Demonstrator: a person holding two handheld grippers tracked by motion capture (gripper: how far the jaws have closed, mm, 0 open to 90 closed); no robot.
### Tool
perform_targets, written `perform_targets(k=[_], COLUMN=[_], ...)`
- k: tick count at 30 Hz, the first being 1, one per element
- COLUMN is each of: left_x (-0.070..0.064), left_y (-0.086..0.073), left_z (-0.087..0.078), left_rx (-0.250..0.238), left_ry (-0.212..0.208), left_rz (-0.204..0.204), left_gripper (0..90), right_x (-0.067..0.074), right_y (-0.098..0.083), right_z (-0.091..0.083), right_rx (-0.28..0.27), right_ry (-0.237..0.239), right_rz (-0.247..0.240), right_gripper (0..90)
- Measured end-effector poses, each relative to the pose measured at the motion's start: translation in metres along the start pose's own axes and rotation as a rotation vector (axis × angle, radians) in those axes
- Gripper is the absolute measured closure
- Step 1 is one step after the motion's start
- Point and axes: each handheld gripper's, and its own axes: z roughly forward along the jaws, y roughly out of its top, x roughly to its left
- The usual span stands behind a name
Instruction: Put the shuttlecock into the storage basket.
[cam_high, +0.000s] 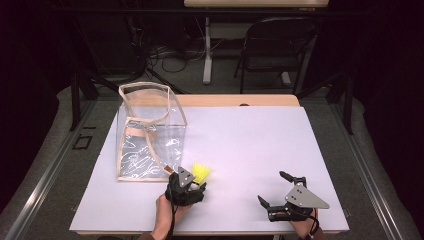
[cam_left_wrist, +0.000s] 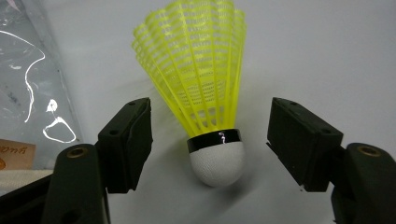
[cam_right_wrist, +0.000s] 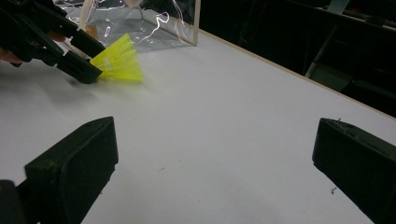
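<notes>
right gripper (cam_high: 274, 189): nearest the front edge, jaws spread wide with nothing between them, loads of bare white surface (cam_high: 250, 140) around it
left gripper (cam_left_wrist: 210, 135): jaws open on either side of the cork, not touching it, no grip
yellow plastic shuttlecock with white cork tip (cam_left_wrist: 205, 88): just one, lying on the surface right beside the bag
clear plastic bag with tan trim (cam_high: 147, 132): one, standing open at the far left
writing: tan label in the left gripper view, too blurry to read
</notes>
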Motion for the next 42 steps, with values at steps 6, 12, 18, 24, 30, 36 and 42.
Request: perform_targets(k=[6,12,18,24,30,36,42], left_x=[-0.0032,-0.0045,-0.0056,-0.0064,-0.0067,-0.0068,-0.0059], left_y=[-0.0029,-0.0053,-0.0069,-0.0078,-0.0080,-0.0081,-0.0079], left_z=[-0.0014,-0.0016,-0.0032,-0.0046,-0.0050,-0.0047,-0.0038], left_rx=[0.007,0.013,0.003,-0.005,-0.005,0.000,0.008], left_ry=[0.007,0.023,0.036,0.044,0.046,0.043,0.033], left_rz=[-0.016,-0.035,-0.045,-0.053,-0.051,-0.052,-0.053], left_gripper=[37.4,41.4,47.8,53.2,58.5,62.4,63.7], right_x=[0.0001,0.0003,0.0005,0.0005,0.0005,0.0008,0.0006], right_y=[0.0002,0.0003,0.0001,0.0000,-0.0001,-0.0004,-0.0006], right_z=[-0.0005,-0.0006,-0.0002,-0.0001,0.0000,0.0004,0.0004], right_rx=[0.001,0.002,0.003,0.005,0.009,0.012,0.011], right_ry=[0.000,0.001,0.002,0.001,0.004,0.005,0.006], right_rz=[-0.002,-0.002,-0.002,-0.006,-0.006,-0.001,-0.003], right_gripper=[0.0,0.0,0.0,0.0,0.0,0.0,0.0])
